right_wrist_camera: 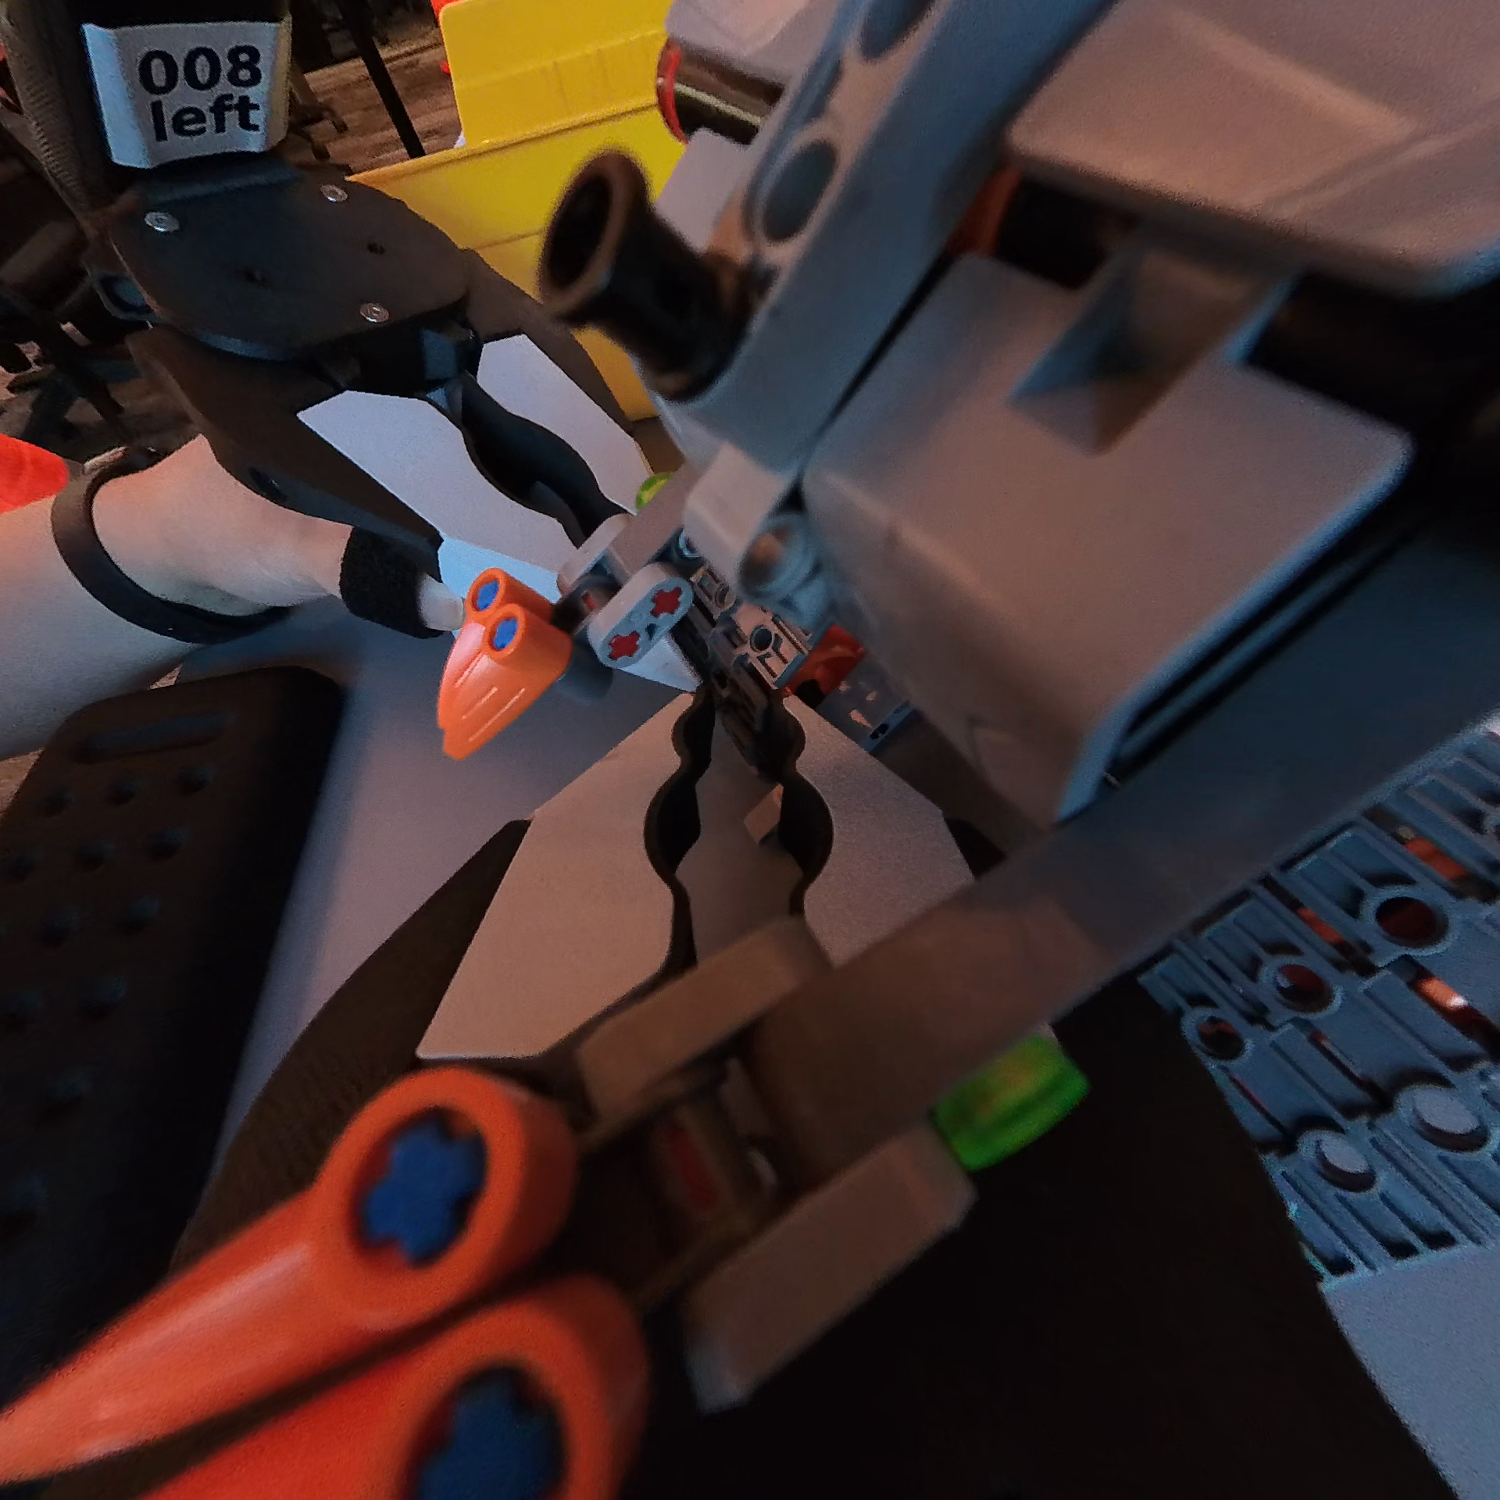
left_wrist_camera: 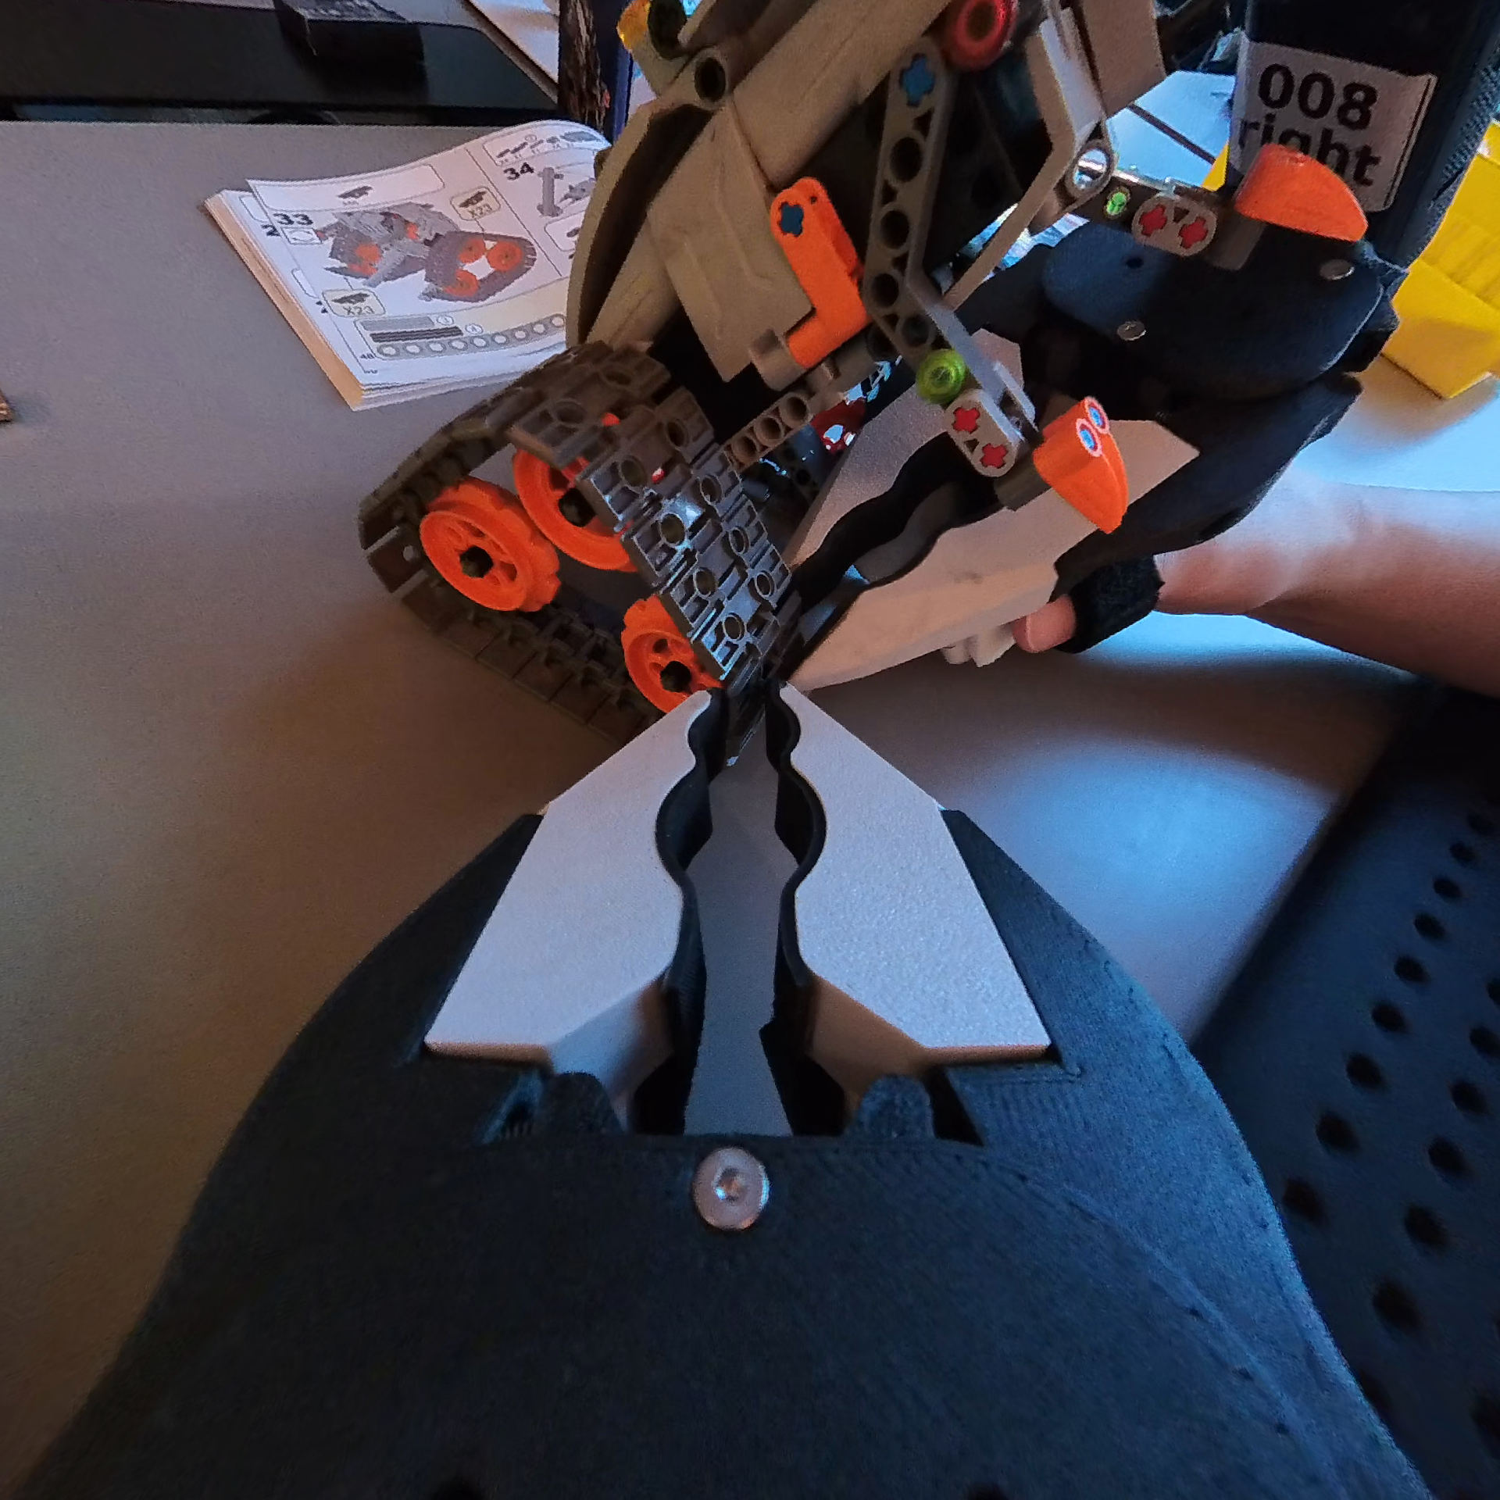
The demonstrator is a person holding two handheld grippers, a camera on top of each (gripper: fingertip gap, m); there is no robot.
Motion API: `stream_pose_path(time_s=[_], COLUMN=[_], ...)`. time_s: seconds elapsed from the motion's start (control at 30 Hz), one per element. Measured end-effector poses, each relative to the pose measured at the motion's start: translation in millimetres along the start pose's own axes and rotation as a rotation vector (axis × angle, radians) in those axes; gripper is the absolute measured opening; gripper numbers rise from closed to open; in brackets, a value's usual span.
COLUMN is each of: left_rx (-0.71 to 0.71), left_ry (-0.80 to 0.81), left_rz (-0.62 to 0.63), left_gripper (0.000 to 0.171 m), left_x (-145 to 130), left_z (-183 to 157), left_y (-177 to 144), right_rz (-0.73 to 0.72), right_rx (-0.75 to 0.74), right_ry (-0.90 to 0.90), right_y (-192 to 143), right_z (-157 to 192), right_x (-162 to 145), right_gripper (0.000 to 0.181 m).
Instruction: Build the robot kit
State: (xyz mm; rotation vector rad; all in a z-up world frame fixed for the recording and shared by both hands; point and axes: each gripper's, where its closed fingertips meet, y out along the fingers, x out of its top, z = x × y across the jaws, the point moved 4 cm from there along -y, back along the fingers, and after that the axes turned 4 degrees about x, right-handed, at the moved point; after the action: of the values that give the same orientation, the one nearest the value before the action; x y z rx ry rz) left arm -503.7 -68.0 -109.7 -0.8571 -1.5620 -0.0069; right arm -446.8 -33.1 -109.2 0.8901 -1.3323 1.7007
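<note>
Gripping the same item from opposite sides, both tools are closed on a grey and orange brick-built tracked vehicle [left_wrist_camera: 730, 268], which is tilted with one track down on the tabletop [left_wrist_camera: 162, 730] and its body raised.

Left tool [left_wrist_camera: 743, 706]: fingertips pinched on the loose end of the dark grey track links [left_wrist_camera: 706, 560], just beside an orange wheel [left_wrist_camera: 487, 544]. The wavy black pads [left_wrist_camera: 690, 812] touch only at the tip; the gap behind them is empty.

Right tool [right_wrist_camera: 743, 722]: fingertips clamped on a dark grey piece at the vehicle's underside, apparently the same track strip (the near parts are badly blurred in this view). The vehicle's grey body and an orange claw piece [right_wrist_camera: 503, 657] crowd the tool closely.

In the left wrist view the right tool [left_wrist_camera: 820, 641] meets the left tip to tip, a bare hand [left_wrist_camera: 1217, 568] behind it.

Surroundings: an open instruction booklet [left_wrist_camera: 390, 260] lies flat on the tabletop beyond the vehicle. A yellow container [left_wrist_camera: 1453, 284] stands at the far right. A black perforated surface [left_wrist_camera: 1380, 1015] sits at the tabletop's near right edge.
</note>
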Motion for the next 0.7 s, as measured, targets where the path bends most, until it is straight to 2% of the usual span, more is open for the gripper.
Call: stream_pose_path(time_s=[0.7], left_rx=[0.080], left_ry=[-0.033], left_rz=[-0.002], left_gripper=[0.007], left_x=[1.6], left_z=[2.7], left_y=[4.7], right_rz=[0.022], right_rx=[-0.104], right_ry=[-0.031], right_y=[1.3], right_z=[-1.9], right_x=[-0.2], right_gripper=[0.007])
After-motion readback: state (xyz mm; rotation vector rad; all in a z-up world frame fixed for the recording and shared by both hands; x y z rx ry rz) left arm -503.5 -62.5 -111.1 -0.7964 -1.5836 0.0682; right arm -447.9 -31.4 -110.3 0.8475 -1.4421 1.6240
